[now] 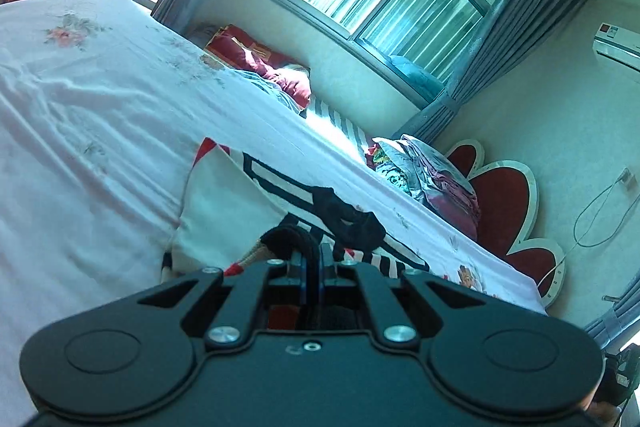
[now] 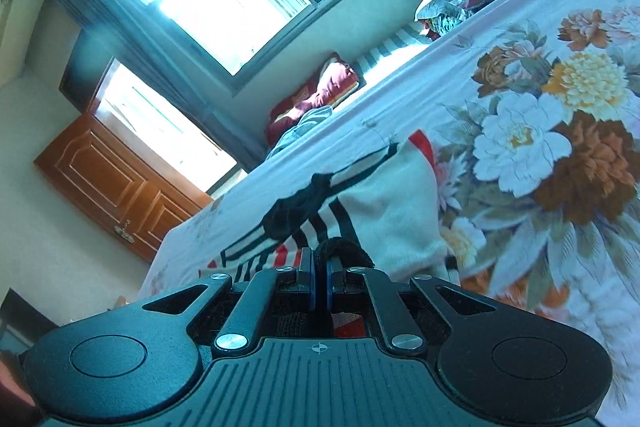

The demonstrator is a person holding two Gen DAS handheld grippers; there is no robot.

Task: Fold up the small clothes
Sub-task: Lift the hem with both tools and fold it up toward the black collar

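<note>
Left wrist: left gripper [image 1: 315, 255] clamped on the black trim of the small garment [image 1: 224, 199], white with black and red stripes, lying on the floral bedsheet [image 1: 80, 107] at 12 o'clock of the jaws. Clothes pile [image 1: 432, 179] at 2 o'clock.

Right wrist: right gripper [image 2: 320, 267] clamped on the same garment's [image 2: 392, 203] black edge, cloth at 12 to 1 o'clock. No containers visible.

Left tool [image 1: 314, 259] clamped on black trim of white striped garment [image 1: 224, 203] over floral bedsheet [image 1: 100, 99]
</note>
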